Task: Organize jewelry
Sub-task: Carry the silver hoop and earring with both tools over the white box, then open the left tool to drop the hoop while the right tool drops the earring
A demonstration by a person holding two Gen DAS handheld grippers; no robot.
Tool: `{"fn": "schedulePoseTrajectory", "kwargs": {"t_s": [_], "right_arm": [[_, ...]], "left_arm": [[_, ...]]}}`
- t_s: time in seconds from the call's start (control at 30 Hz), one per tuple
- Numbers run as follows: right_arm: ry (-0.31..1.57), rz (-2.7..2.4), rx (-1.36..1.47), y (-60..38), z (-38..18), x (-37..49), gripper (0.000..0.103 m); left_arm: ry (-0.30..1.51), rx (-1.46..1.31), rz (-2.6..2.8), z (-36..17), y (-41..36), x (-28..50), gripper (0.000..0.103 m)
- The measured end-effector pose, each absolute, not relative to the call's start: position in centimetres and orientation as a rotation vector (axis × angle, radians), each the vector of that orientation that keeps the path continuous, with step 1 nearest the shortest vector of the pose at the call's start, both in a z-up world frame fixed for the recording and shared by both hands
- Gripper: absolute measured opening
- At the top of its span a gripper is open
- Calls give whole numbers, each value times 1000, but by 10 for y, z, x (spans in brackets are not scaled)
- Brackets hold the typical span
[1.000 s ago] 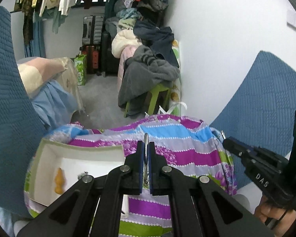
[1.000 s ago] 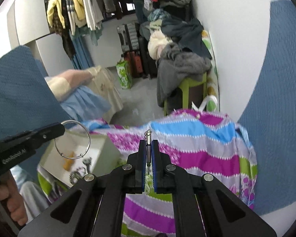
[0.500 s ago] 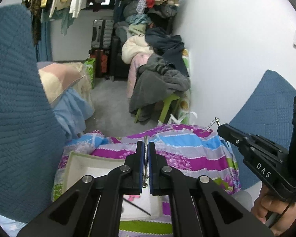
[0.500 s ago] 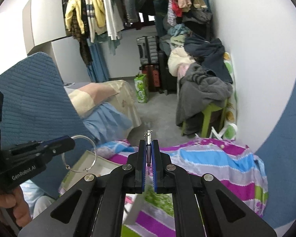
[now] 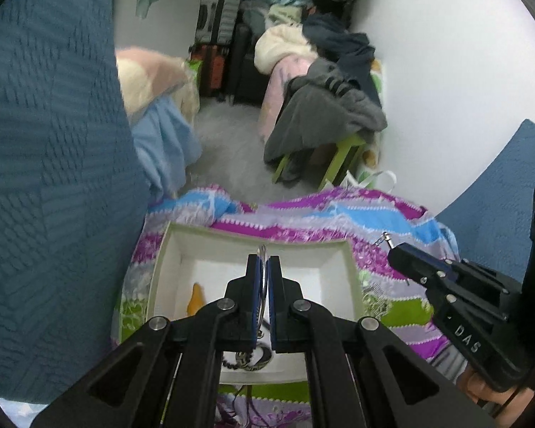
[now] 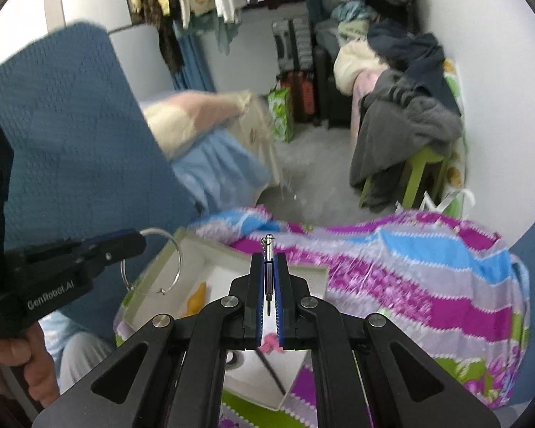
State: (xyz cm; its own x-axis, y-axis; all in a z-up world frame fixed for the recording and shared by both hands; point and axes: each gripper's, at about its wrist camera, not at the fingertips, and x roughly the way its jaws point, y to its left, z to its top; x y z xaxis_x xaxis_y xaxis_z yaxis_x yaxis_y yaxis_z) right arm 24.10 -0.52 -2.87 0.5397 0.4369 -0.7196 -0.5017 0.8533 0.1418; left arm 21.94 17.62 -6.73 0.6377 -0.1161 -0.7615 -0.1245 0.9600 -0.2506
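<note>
Over the white box [image 5: 346,267], both grippers clamp jewelry.

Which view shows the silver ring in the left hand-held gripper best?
The right wrist view: the silver ring hangs as a full loop from the left hand-held gripper over the white box. The left wrist view shows it edge-on only.

A thin silver hoop [image 6: 152,261] hangs over the open white box [image 5: 342,249]; an orange piece [image 5: 195,298] lies inside; a small metal clasp [image 6: 268,249] stands upright.
</note>
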Motion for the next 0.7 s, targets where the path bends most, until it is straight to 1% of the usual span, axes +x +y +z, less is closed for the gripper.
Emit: {"fn": "schedulePoseTrajectory", "kwargs": {"t_s": [0.37,0.53,0.7], "right_arm": [[951,552,-150,14,-90,238,3],[991,561,-165,17,-104,235,3],[1008,563,-159,17,-106,236,4]], "left_arm": [[1013,-299,31,-136,185,218,2],[1046,-308,59,-150,191,212,2],[1026,-326,55,-143,193,203,3]]}}
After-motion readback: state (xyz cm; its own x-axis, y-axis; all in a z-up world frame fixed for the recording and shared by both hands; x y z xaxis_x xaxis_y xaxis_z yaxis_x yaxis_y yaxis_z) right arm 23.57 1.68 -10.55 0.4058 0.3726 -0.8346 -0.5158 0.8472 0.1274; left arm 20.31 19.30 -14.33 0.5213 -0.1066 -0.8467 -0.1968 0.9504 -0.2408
